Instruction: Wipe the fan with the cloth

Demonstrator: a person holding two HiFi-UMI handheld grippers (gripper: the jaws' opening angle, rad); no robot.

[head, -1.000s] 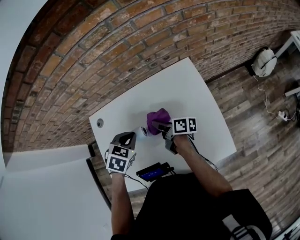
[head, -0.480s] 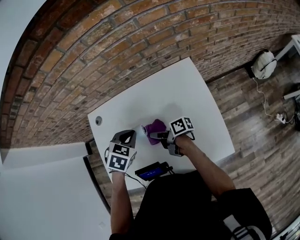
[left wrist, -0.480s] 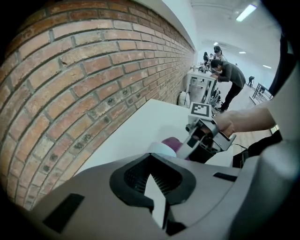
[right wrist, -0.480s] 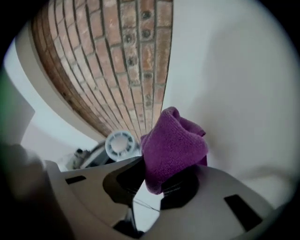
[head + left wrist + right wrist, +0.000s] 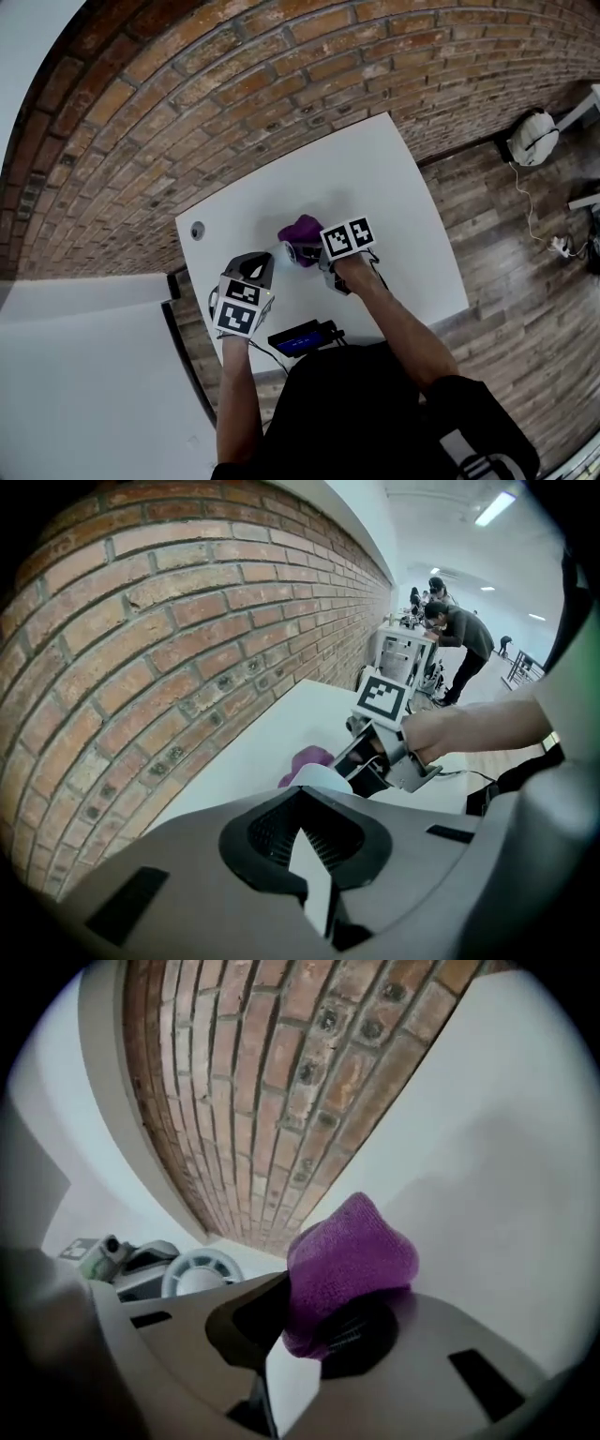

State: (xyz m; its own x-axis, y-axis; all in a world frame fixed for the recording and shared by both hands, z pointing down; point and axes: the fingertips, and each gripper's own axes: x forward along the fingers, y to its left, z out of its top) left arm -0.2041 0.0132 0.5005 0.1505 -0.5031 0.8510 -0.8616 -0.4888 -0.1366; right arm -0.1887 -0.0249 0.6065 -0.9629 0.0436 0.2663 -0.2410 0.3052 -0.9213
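My left tongs [image 5: 257,266] are pressed together, with nothing that I can make out between the jaws. They sit over the near left part of the white worktop [image 5: 375,178], angled down towards it. Just past their tips stands the fan [image 5: 284,251], small, round and white. In the left gripper view only its pale rim [image 5: 319,778] shows over the jaw ends. I cannot tell whether the tongs touch it.

My right tongs [image 5: 311,251] are pinching the cloth [image 5: 300,230], a purple knitted bundle that bulges out from between the jaws. In the right gripper view the cloth [image 5: 347,1269] fills the gap and rises above the pads, and the fan's grille [image 5: 202,1272] shows to its left, with my left tongs [image 5: 141,1265] behind it. In the left gripper view the cloth [image 5: 305,759] peeks out behind the fan's rim and my right tongs [image 5: 370,761] come in from the right. Cloth and fan are just beside each other, about midway between the left and right edges of the worktop, nearer the near edge than the far one. Whether they touch I cannot tell.

A brick wall [image 5: 234,84] runs along the far edge. A round hole [image 5: 197,230] sits by the far left corner. A dark device with a blue screen [image 5: 302,337] lies at the near edge. Past the worktop's far end, a person [image 5: 459,635] bends over a bench.
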